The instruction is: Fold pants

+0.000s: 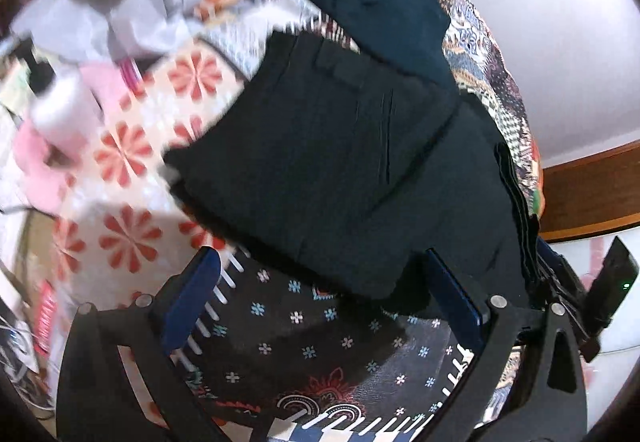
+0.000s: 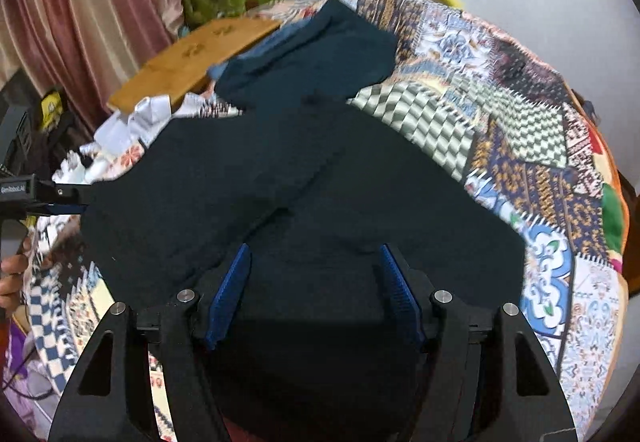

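- The dark navy fabric pants (image 1: 340, 162) lie folded on a bed covered by a multicoloured patchwork quilt (image 2: 520, 146), stretching from the near edge toward its middle.
- The left gripper (image 1: 320, 294), black-framed with blue pads, has its jaws spread wide with nothing between them; it hangs over the near edge of the pants and a dark, flower-printed patch of the quilt.
- The right gripper (image 2: 316, 294), of the same build, also has its jaws spread wide, with nothing clamped; dark pants fabric fills the view between and below its fingers.
- In the right wrist view the left gripper's tip (image 2: 48, 194) shows at the pants' left edge, next to a bare hand (image 2: 12, 274).
- A second dark teal garment (image 2: 320, 50) lies beyond the pants, toward the bed's far edge.
- A flat wooden board (image 2: 192, 62) rests at the far left corner of the bed, with crumpled white cloth (image 2: 132, 118) just beside it.
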Action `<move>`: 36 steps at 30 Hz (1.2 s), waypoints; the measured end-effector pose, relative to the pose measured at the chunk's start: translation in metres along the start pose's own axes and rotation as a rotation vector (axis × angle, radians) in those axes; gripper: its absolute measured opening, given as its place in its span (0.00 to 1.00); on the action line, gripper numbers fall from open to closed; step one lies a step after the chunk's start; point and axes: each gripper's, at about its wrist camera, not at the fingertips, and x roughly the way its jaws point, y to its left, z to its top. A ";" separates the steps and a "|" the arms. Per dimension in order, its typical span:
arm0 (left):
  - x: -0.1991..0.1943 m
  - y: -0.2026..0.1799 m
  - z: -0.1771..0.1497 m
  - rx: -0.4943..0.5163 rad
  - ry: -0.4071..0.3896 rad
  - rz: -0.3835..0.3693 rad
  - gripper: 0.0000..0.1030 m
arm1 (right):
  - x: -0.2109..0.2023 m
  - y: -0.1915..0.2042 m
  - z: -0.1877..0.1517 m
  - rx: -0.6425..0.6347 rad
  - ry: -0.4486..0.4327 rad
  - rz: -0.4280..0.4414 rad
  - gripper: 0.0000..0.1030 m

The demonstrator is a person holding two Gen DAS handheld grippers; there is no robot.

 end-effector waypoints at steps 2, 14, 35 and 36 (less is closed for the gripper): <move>0.006 0.007 0.000 -0.039 0.015 -0.052 0.99 | -0.001 -0.001 0.001 -0.001 0.011 0.013 0.61; 0.031 0.009 0.038 -0.054 0.016 -0.035 0.65 | 0.005 -0.007 -0.001 0.041 0.030 0.079 0.61; -0.119 -0.181 0.002 0.558 -0.667 0.238 0.21 | -0.069 -0.095 -0.037 0.261 -0.085 -0.053 0.61; -0.118 -0.194 -0.001 0.578 -0.669 0.224 0.20 | -0.069 -0.100 -0.044 0.271 -0.070 -0.063 0.61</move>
